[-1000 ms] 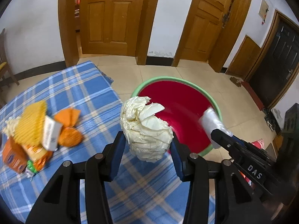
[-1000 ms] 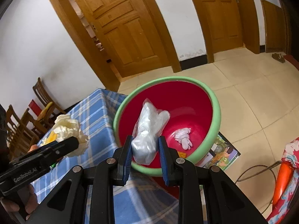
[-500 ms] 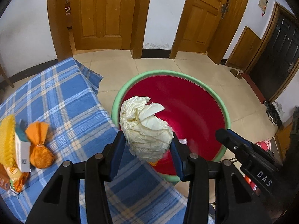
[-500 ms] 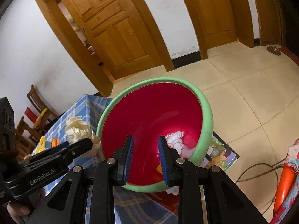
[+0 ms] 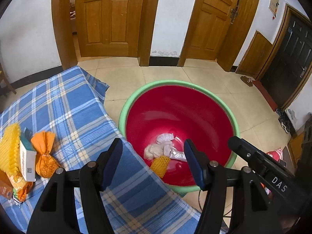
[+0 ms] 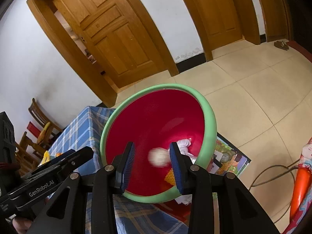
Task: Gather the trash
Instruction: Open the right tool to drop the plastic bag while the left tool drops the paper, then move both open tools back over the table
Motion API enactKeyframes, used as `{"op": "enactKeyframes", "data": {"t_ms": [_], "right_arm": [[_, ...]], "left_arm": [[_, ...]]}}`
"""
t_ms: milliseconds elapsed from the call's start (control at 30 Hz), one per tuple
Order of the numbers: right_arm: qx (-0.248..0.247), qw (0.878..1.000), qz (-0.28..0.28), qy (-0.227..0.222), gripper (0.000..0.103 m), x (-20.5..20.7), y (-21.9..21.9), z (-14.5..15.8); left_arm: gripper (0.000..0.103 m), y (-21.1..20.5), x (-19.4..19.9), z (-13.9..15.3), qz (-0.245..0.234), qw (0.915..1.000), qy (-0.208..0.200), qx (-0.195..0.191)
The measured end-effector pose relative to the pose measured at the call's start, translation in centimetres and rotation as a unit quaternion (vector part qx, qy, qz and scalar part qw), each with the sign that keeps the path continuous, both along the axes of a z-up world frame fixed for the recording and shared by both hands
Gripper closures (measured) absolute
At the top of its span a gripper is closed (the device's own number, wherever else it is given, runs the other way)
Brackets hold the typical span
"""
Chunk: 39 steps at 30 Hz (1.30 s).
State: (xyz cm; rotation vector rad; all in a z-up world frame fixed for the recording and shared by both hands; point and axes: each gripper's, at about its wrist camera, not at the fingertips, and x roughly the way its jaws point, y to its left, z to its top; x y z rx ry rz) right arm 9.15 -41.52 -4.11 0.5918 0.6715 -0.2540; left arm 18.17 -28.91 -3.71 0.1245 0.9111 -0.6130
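While both claws, left (image 5: 153,160) and right (image 6: 152,162), gape empty over the basin (image 5: 233,120), "DAS" and "GenRobot.AI" mark their bodies; three trash pieces (image 5: 165,152) lie inside, ahead

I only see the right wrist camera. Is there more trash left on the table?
Observer: Yes. An orange wrapper lies on the blue checked cloth, beside a white box.
Child: Is the left gripper holding anything?
Observer: No. The left gripper is open, with nothing between its fingers.
Child: Is there a plastic bag in the tub?
Observer: Yes. A plastic bag lies at the bottom of the red tub, next to a paper ball.
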Motion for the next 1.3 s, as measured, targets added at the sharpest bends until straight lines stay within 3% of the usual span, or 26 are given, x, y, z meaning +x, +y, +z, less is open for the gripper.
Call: {"op": "enactKeyframes", "data": {"t_ms": [767, 1300], "right_arm": [[-0.011, 0.999, 0.034, -0.036, 0.065, -1.7, 5.5, 3.5], [-0.016, 0.995, 0.089, -0.032, 0.063, -0.2, 11.1, 4.0]], "left_arm": [[0.037, 10.0, -2.3, 3.5, 0.097, 0.9941, -0.038, -0.029], [0.037, 19.0, -2.4, 4.2, 0.181, 0.9814, -0.048, -0.039]]}}
